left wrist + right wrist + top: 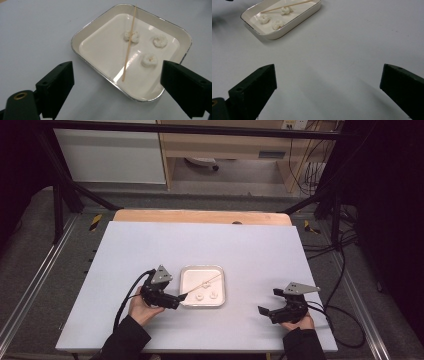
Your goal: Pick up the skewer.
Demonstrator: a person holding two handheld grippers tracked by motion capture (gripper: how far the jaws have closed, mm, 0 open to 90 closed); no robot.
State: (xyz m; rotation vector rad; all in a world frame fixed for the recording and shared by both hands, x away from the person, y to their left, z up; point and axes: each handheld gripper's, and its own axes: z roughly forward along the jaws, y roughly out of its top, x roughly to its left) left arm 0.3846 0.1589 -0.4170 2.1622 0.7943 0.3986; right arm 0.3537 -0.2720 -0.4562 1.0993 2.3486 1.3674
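Both grippers low — jaws wide apart

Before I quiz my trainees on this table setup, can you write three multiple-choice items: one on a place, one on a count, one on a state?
1. Where does the wooden skewer lie?
A. in the tray
B. on the bare table
C. between jaws

2. How many white dough pieces are in the tray?
A. one
B. three
C. five

3. How does the left gripper stand?
A. shut on the skewer
B. open, holding nothing
C. shut on a piece

Key: A, it slants across the tray; B, three pieces show; B, jaws apart with nothing between.
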